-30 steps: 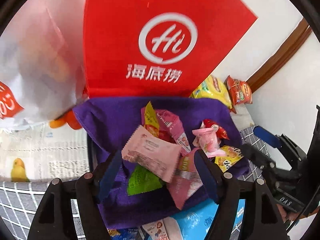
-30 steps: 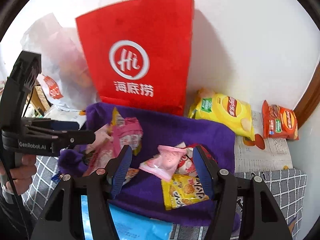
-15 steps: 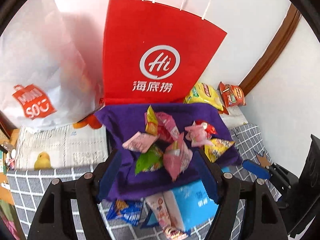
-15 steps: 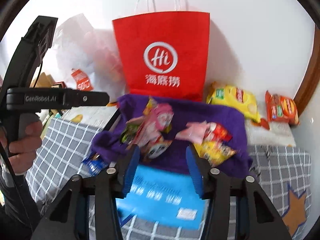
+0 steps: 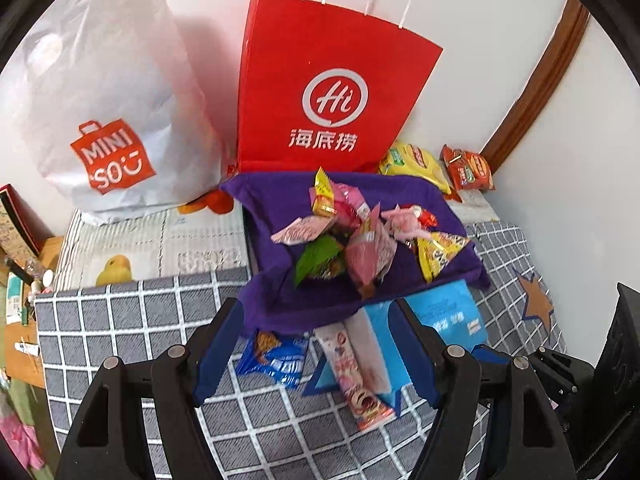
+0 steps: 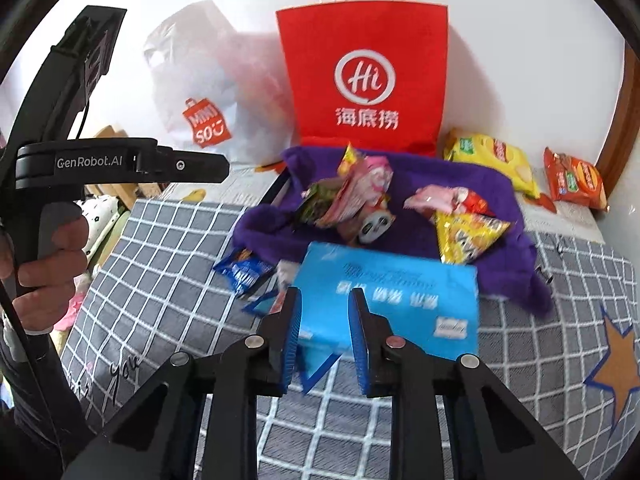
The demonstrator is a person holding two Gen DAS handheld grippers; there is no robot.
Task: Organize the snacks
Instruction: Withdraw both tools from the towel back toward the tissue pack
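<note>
Though both grippers point down at the same spread of snacks, they stand differently.

- Left gripper (image 5: 318,308): fingers well apart, nothing between them, held above the grey checked cloth (image 5: 120,320). A hand (image 6: 48,264) grips its handle.
- Right gripper (image 6: 324,294): jaws have just been closing and now stand close together, only a narrow slot left. The blue packet (image 6: 400,280) lies directly ahead of and under the tips; whether its near edge is pinched I cannot tell.
- Purple cloth (image 5: 280,208): just ahead of both grippers, rumpled, carrying the loose snacks.
- On the purple cloth, ahead of the left gripper: pale pink wrapper (image 5: 298,234), green wrapper (image 5: 316,256), yellow triangular packet (image 5: 438,252) further to the right. Ahead of the right gripper: panda-faced wrapper (image 6: 374,228).
- Small blue wrapper (image 5: 276,356): on the checked cloth, between the left gripper's fingers as seen from it, at the purple cloth's near edge.
- Long pink packet (image 5: 352,368): beside the small blue wrapper, to its right, lying partly against the blue packet.
- Red paper bag (image 5: 320,80): upright beyond the purple cloth, against the wall, white handles up.
- White plastic bag (image 5: 112,80): beyond and to the left of the left gripper, beside the red paper bag.
- Yellow crisp bag (image 6: 496,160): beyond and right of the right gripper, just past the purple cloth.
- Orange packet (image 6: 576,180): further right of the yellow crisp bag, near the wall.
</note>
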